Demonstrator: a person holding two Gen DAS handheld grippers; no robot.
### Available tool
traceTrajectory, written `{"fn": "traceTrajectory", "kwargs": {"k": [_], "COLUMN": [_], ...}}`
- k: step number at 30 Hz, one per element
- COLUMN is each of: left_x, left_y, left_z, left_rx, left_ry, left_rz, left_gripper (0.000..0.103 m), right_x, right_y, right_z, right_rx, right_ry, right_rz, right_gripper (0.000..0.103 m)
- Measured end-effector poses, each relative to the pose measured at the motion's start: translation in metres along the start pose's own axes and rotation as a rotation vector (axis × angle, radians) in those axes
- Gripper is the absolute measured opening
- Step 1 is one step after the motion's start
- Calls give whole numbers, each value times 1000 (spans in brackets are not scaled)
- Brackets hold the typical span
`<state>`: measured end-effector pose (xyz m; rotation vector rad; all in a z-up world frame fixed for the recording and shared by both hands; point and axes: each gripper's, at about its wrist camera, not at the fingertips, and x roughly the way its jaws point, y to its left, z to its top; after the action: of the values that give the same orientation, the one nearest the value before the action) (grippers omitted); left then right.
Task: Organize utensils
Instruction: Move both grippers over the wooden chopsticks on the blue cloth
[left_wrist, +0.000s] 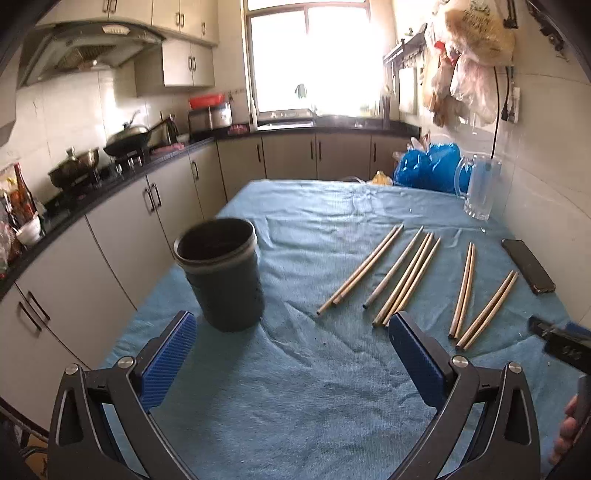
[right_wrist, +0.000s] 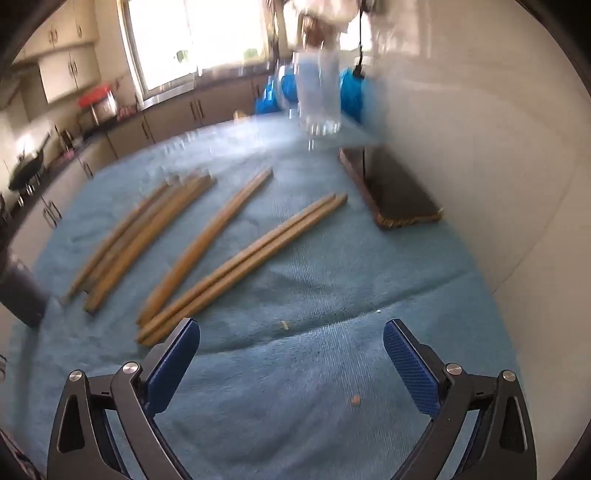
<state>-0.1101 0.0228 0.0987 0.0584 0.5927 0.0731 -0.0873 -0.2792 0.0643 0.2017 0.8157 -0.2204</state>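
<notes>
Between the blue pads of the left gripper (left_wrist: 291, 354) there is only blue cloth (left_wrist: 295, 406), because its two fingers are spread wide and hold nothing. Just past its left finger stands a dark round cup (left_wrist: 221, 275), upright and open at the top. Past its right finger lie the chopsticks (left_wrist: 406, 277), flat on the cloth in small bunches, side by side, some touching each other. To the right of them lies a dark phone (left_wrist: 528, 271), close to the wall. Farther back stands a clear glass jug (left_wrist: 480, 188), with a blue bag (left_wrist: 428, 166) behind it. The right gripper (right_wrist: 291, 365) has its fingers spread wide too, with nothing between them, only cloth and a few crumbs (right_wrist: 355, 400). Its left finger is just beside the near ends of one pair of chopsticks. In the right wrist view things look blurry. A hand (left_wrist: 567, 432) shows at the right edge of the left wrist view.
</notes>
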Motion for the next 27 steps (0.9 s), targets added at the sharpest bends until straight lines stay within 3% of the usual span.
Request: {"fn": "traceTrajectory", "kwargs": {"k": [5, 11, 18, 27], "left_x": [-19, -34, -39, -36], "left_y": [-3, -3, -4, -6], "left_z": [2, 2, -4, -7], "left_rx": [8, 13, 22, 36], "left_ry": [-52, -84, -94, -65], "left_rz": [2, -15, -15, -31], "left_gripper": [103, 103, 103, 103], "right_x": [-53, -84, -114, -114], "right_y": [5, 19, 27, 33], "right_z": [-13, -17, -22, -28], "right_rx": [63, 58, 72, 56], "right_ry": [-252, -382, -463, -464], "right_rz": [-39, -70, -104, -90], "right_gripper": [101, 101, 103, 103]}}
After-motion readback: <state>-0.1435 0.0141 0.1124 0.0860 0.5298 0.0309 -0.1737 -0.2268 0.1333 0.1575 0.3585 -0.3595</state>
